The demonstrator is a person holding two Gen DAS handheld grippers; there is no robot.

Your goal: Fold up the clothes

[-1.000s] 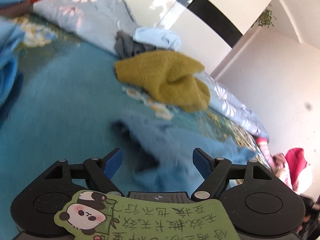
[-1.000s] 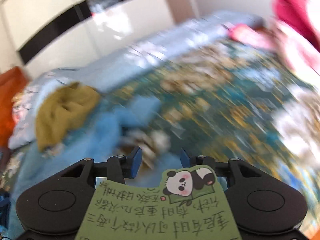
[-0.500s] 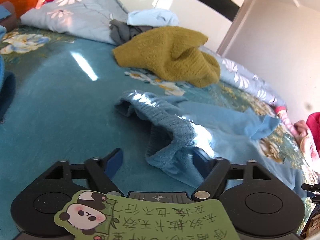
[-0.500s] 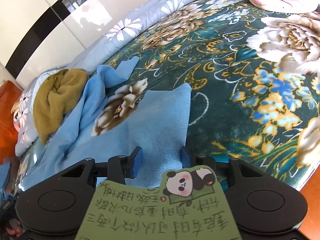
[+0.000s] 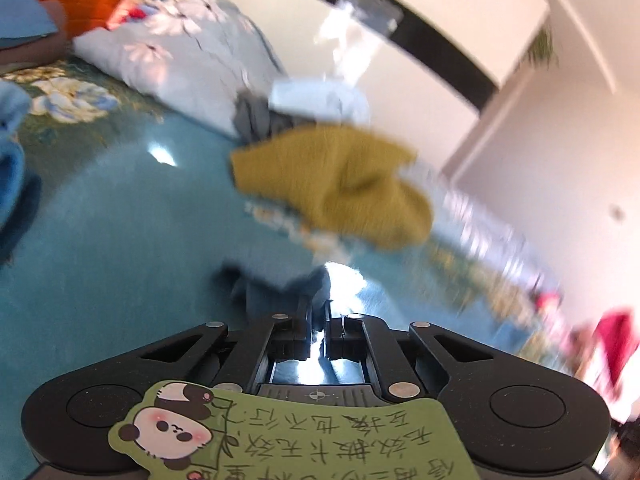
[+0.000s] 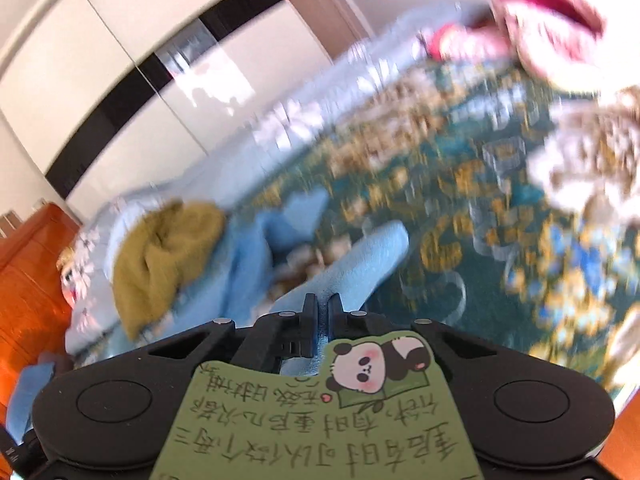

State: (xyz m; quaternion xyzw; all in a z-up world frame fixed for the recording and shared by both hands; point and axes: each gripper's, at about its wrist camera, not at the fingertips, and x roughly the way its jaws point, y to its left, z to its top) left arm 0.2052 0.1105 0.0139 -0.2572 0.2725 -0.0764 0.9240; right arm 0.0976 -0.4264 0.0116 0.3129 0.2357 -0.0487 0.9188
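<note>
A light blue garment (image 6: 360, 260) lies spread over the teal floral bedspread (image 5: 100, 240). In the left wrist view its knitted edge (image 5: 280, 280) bunches up at my left gripper (image 5: 318, 308), whose jaws are closing tight with the cloth pinched between them. My right gripper (image 6: 322, 306) is likewise closing on another edge of the same blue garment, which rises from the bed into its jaws. Both views are blurred by motion.
A mustard sweater (image 5: 336, 184) is heaped farther back, also seen at the left as the mustard sweater (image 6: 160, 256). Behind it lie grey and pale blue clothes (image 5: 316, 100) and a floral quilt (image 5: 180, 60). Pink and red clothes (image 6: 540, 12) sit far right. White wardrobe doors (image 6: 160, 60) stand behind.
Both grippers went from open to shut on the blue garment's edges. Both have lifted slightly, pulling the cloth up off the bed.
</note>
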